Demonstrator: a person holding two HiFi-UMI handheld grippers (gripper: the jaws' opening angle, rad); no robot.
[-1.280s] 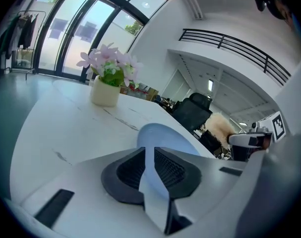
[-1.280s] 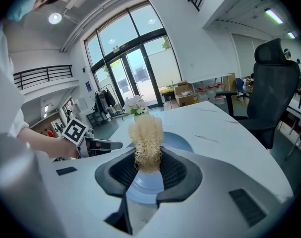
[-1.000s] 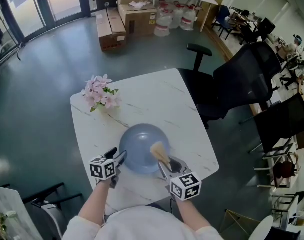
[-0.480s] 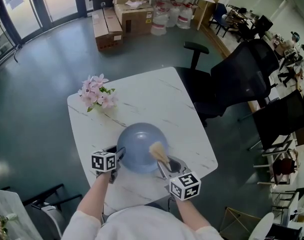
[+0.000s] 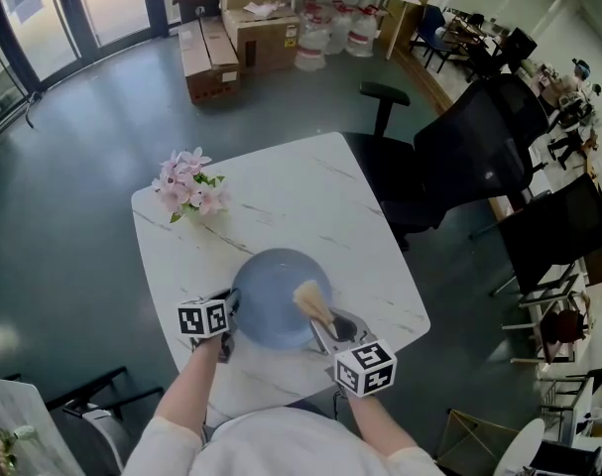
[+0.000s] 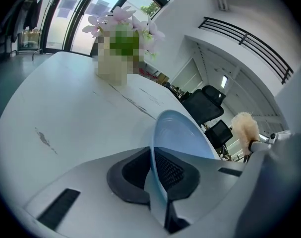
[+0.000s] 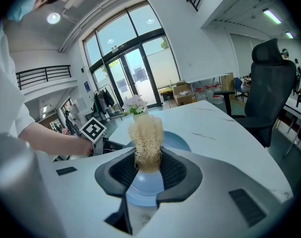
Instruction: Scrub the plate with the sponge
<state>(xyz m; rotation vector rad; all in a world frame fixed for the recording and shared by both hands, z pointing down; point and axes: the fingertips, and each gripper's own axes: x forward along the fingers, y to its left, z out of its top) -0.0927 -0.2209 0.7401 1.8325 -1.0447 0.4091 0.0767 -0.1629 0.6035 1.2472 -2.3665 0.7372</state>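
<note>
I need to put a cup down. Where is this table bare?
Bare: the far part of the table, from the flowers to the far corner, and the strip right of the plate. Crowded: the near edge, where the left gripper, jaws just closed on the plate's rim, and the right gripper with the sponge meet.

The left gripper (image 6: 155, 175) is light grey with black ribbed pads, and its marker cube (image 5: 203, 317) is white with black squares; between its jaws sits the pale blue glossy round plate (image 6: 177, 133); the right gripper (image 7: 148, 170) shows the same grey and black, and between its jaws stands the straw-coloured fibrous sponge (image 7: 146, 143); beyond both grippers the white marble table (image 5: 281, 201) carries thin grey veins; the pink flowers (image 5: 186, 186) there have green leaves.
</note>
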